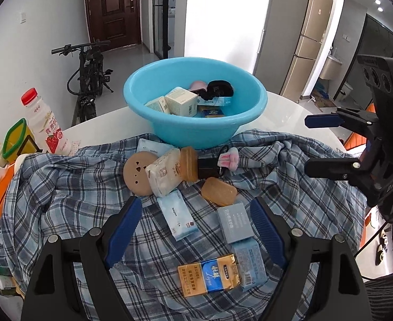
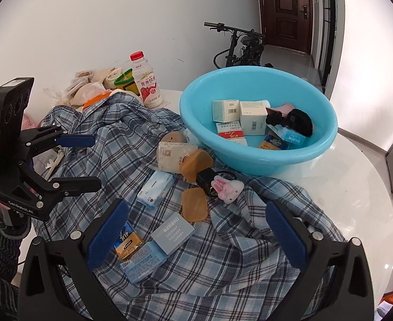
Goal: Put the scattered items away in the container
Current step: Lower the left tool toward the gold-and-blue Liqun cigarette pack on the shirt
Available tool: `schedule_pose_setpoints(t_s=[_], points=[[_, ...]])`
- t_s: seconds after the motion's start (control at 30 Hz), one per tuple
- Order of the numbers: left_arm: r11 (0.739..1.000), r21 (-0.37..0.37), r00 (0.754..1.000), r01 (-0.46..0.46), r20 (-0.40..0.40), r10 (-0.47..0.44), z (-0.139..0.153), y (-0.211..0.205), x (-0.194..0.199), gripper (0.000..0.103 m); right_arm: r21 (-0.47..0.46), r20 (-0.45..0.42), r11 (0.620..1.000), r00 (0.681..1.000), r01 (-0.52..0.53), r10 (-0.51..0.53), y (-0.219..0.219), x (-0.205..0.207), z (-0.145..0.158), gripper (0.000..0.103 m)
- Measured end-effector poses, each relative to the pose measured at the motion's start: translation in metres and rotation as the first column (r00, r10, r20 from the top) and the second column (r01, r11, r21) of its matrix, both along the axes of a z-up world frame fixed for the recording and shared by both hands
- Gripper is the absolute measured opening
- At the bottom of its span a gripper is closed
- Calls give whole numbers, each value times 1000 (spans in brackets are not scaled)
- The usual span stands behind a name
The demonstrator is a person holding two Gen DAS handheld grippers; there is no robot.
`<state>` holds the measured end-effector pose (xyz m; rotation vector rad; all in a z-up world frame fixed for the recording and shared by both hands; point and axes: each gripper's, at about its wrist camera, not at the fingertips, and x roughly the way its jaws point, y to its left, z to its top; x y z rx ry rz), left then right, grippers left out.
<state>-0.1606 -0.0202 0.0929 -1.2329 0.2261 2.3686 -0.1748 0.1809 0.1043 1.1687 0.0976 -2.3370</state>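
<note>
We hold left gripper (image 1: 196, 230) and right gripper (image 2: 199, 235) both spread, empty; gold-blue packet (image 1: 209, 275) lies lower centre, long axis crosswise, nearest left; basin (image 1: 142, 80) upper centre.

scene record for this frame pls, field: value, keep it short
container: blue basin, on white table, partly filled with boxes and packets
surface: plaid shirt spread in front of the basin
left on shirt: grey box, gold-blue packet, tissue pack, brown soap, bunny keychain
left gripper: open, empty, above the shirt
right gripper: open, empty, above the grey box
bystander: milk bottle, off the shirt
</note>
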Motion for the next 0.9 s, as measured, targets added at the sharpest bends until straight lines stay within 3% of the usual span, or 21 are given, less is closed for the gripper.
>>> schedule_pose_setpoints(t_s=[0.13, 0.3, 0.7, 0.9], points=[[1000, -17, 1000, 0, 21, 0, -14, -4, 8, 85, 21, -19, 1000, 1000, 1, -1, -1, 8, -8, 102], [1000, -9, 1000, -11, 12, 11, -27, -10, 20, 85, 60, -118, 998, 993, 7, 0, -4, 23, -13, 102], [998, 54, 991, -21, 135, 14, -74, -17, 34, 85, 31, -26, 1000, 1000, -1, 2, 2, 39, -49, 102], [1000, 27, 987, -11, 160, 7, -91, -11, 38, 85, 29, 13, 1000, 1000, -12, 12, 0, 46, -64, 102]])
